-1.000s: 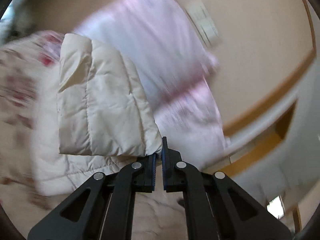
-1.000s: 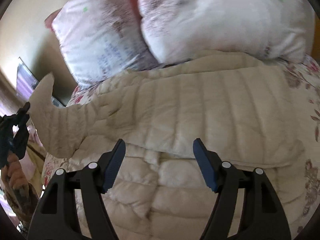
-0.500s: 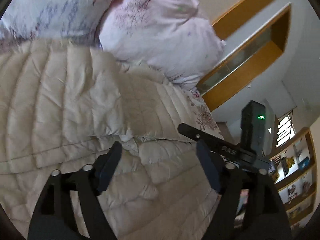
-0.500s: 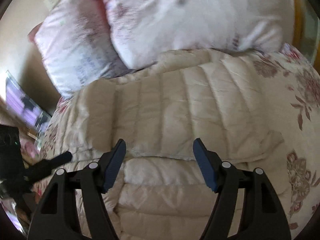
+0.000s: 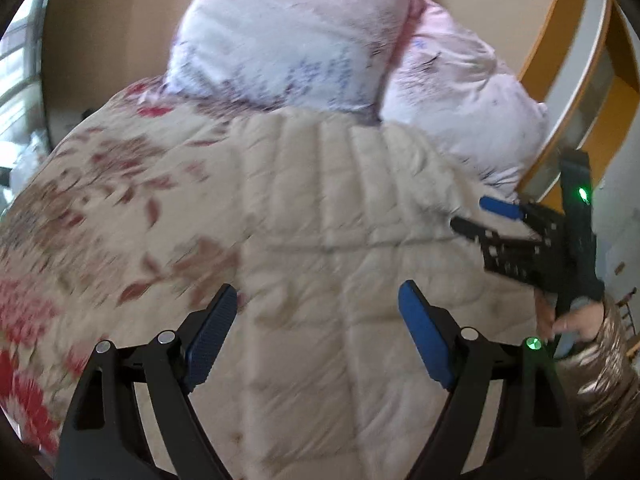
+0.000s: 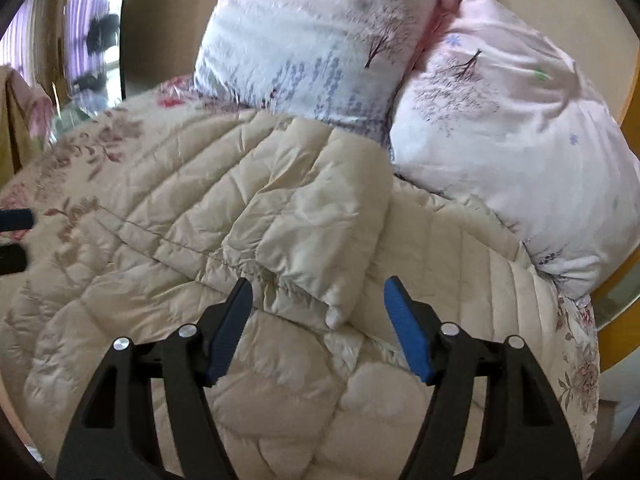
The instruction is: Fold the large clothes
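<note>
The cream quilted jacket (image 6: 280, 208) lies spread on the bed, ahead of and beneath both grippers. In the right wrist view, the right gripper (image 6: 318, 308) has its fingers wide apart and holds nothing; the jacket's sleeve (image 6: 320, 216) is folded across the body, and its cuff end sits just beyond the gap between the fingertips, nearer the left one. I cannot tell whether the blue pads (image 6: 408, 336) touch the fabric. More quilted fabric fills the space below and between the fingers.

In the left wrist view, the left gripper (image 5: 316, 312) is also spread open and empty, with the jacket's quilted panels directly ahead of and between its fingers; this view is motion-blurred. Off past its right finger, the right gripper appears again, held in the person's hand (image 5: 572, 320), over the jacket's far edge.

The jacket rests on a floral bedspread (image 5: 80, 200), cream with red and brown flowers, which shows beyond the left finger of each gripper. Two pale pink printed pillows (image 6: 304, 40) (image 6: 512, 152) stand at the far side of the jacket, touching its upper edge. Behind them is a beige wall (image 5: 120, 20), with orange wooden trim (image 5: 548, 36) to the right.
</note>
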Available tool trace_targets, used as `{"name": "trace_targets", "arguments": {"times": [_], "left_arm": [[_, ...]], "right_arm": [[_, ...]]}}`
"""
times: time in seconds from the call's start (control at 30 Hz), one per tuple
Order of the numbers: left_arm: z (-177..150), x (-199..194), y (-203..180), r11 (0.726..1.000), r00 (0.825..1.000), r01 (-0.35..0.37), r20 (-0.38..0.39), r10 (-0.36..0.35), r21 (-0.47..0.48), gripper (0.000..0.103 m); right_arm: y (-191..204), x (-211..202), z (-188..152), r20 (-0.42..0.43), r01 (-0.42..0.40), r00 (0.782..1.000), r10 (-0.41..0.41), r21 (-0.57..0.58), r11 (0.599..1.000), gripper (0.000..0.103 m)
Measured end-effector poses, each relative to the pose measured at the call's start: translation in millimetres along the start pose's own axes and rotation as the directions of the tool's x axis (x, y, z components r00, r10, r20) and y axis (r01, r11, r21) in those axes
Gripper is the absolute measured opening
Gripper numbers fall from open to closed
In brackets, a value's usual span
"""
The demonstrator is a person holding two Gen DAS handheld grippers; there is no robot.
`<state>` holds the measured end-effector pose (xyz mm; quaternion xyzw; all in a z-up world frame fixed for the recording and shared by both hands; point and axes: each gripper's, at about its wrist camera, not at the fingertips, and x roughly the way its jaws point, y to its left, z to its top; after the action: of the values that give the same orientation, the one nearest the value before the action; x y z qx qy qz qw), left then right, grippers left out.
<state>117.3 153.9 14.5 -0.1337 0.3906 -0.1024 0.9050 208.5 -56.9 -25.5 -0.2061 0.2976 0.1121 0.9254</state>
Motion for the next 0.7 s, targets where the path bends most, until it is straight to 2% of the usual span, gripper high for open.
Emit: {"name": "trace_targets", "arguments": {"times": [0.07, 0.1, 0.13, 0.2, 0.23, 0.33, 0.37, 0.4, 0.43, 0.47, 0.5, 0.53, 0.57, 0.63, 0.7], "left_arm": [[-4, 0, 8, 1.0, 1.0, -0.002, -0.008, 0.002, -0.011, 0.083], [-9, -1, 12, 1.0, 1.0, -0.005, -0.012, 0.005, -0.018, 0.083], [-11, -1, 16, 1.0, 1.0, -0.006, -0.014, 0.006, -0.026, 0.083], [-16, -2, 21, 0.999, 1.0, -0.002, -0.011, 0.001, -0.035, 0.083], [-19, -3, 22, 0.999, 1.0, 0.0, -0.01, 0.0, -0.037, 0.083], [-22, -2, 24, 0.999, 1.0, 0.015, -0.005, -0.016, -0.04, 0.083], [-22, -1, 24, 0.999, 1.0, 0.019, -0.006, -0.019, -0.04, 0.083], [-23, 0, 24, 0.999, 1.0, 0.026, -0.007, -0.026, -0.039, 0.083], [-24, 0, 24, 0.999, 1.0, 0.028, -0.009, -0.029, -0.039, 0.083], [-25, 1, 24, 0.999, 0.999, 0.031, -0.01, -0.031, -0.038, 0.083], [-25, 2, 24, 0.999, 0.999, 0.036, -0.013, -0.036, -0.037, 0.083], [-26, 3, 23, 0.999, 0.999, 0.036, -0.015, -0.037, -0.038, 0.083], [-26, 3, 23, 0.999, 0.999, 0.036, -0.018, -0.037, -0.039, 0.083], [-27, 4, 21, 0.999, 0.999, 0.039, -0.022, -0.04, -0.035, 0.083], [-28, 4, 19, 0.999, 0.999, 0.042, -0.024, -0.043, -0.031, 0.083]], "right_arm": [[-4, 11, 3, -0.022, 0.017, 1.0, -0.017, 0.034, 0.999, 0.046], [-11, 14, 4, -0.027, -0.002, 1.0, 0.005, 0.08, 0.997, 0.021], [-17, 16, 4, -0.027, -0.021, 0.999, 0.025, 0.123, 0.992, 0.01], [-38, 12, 2, 0.004, -0.073, 0.997, 0.075, 0.259, 0.963, 0.006], [-50, 8, 0, 0.022, -0.095, 0.995, 0.093, 0.324, 0.941, 0.006], [-93, -2, -21, 0.077, -0.168, 0.986, 0.151, 0.537, 0.826, 0.006], [-104, -2, -31, 0.074, -0.182, 0.982, 0.172, 0.596, 0.782, 0.006], [-110, 0, -38, 0.066, -0.183, 0.981, 0.183, 0.628, 0.756, 0.008], [-118, 2, -49, 0.056, -0.191, 0.977, 0.206, 0.665, 0.722, 0.013], [-122, 5, -53, 0.049, -0.191, 0.975, 0.217, 0.682, 0.706, 0.015], [-126, 7, -57, 0.045, -0.19, 0.974, 0.222, 0.698, 0.69, 0.024], [-132, 8, -62, 0.047, -0.19, 0.973, 0.226, 0.716, 0.671, 0.038], [-136, 9, -64, 0.049, -0.19, 0.973, 0.227, 0.729, 0.658, 0.041], [-144, 11, -68, 0.062, -0.2, 0.97, 0.235, 0.751, 0.629, 0.042], [-150, 13, -69, 0.064, -0.196, 0.971, 0.229, 0.762, 0.617, 0.042]]}}
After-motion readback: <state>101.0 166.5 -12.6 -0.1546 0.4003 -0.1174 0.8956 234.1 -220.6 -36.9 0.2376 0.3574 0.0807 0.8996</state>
